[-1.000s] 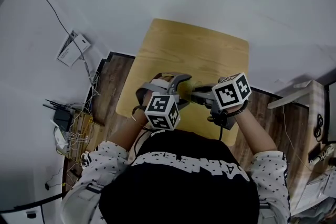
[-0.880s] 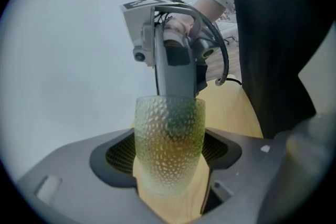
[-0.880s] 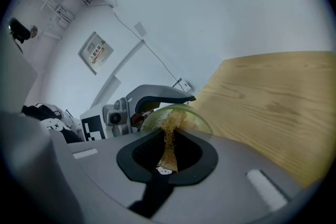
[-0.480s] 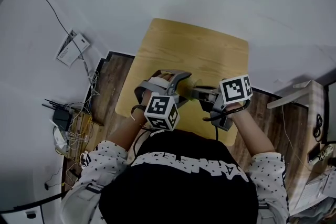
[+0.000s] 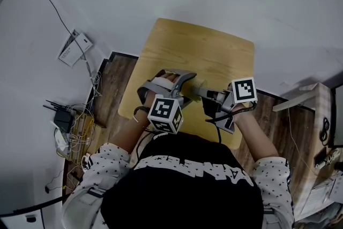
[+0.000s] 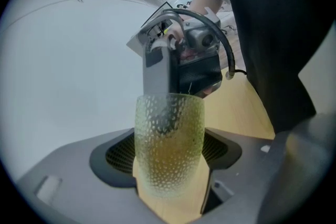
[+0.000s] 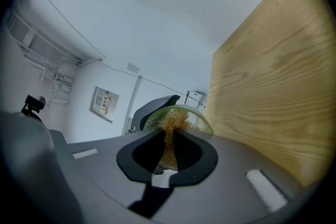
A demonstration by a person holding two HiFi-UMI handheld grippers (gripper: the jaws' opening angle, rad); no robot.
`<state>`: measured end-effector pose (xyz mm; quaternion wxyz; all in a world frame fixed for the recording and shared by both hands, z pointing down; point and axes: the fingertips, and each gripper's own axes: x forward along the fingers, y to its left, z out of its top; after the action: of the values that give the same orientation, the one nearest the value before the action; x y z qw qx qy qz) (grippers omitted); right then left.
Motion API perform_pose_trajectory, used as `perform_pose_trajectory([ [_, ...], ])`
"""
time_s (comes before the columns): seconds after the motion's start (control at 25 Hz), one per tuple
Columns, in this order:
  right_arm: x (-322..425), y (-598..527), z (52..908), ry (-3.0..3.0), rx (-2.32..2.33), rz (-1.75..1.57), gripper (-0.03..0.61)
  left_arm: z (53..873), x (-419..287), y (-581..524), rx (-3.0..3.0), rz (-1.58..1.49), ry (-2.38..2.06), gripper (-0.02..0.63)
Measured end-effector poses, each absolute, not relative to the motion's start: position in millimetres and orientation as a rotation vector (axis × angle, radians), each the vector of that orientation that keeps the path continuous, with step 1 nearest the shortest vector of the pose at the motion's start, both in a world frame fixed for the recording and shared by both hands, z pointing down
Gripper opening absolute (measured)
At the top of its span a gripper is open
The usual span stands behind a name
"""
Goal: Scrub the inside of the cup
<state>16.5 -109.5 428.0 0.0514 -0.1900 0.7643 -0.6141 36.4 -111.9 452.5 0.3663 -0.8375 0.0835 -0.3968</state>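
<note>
The dimpled, pale yellow-green glass cup (image 6: 169,128) carries a honeycomb of tiny clear cells, tinged amber low down between the matte grey fingers of the left gripper (image 6: 170,165). A golden-brown wiry scouring tuft (image 7: 171,119) shows between the dark grey fingers of the right gripper (image 7: 168,136) — rust-orange against the green rim. Beside those fingers, the honey-coloured wooden tabletop (image 7: 273,76) shows streaky grain. The left gripper's cube (image 5: 166,113) bears black-and-white square markers.

Head cam looks steeply down from above the person at the wooden tabletop (image 5: 203,56), a fair way off. The left tool (image 6: 169,165) cam sits right up against the dimpled cup (image 6: 169,134), side-on; the right tool (image 7: 168,139) cam peers into its mouth. All three share that tabletop.
</note>
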Motion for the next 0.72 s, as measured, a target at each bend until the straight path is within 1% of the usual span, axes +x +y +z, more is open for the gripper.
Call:
perform_pose_trajectory([
  [0.36,19.7,-112.8,423.4,2.143,-0.473,-1.893,0.046,450.6,36.3,-113.5,-2.142,-1.024,0.208,0.367],
  [0.72,23.6,-113.9,421.6,2.131,-0.469,-1.879,0.046,449.7,39.0,-114.2,-2.158,-1.013,0.208,0.367],
])
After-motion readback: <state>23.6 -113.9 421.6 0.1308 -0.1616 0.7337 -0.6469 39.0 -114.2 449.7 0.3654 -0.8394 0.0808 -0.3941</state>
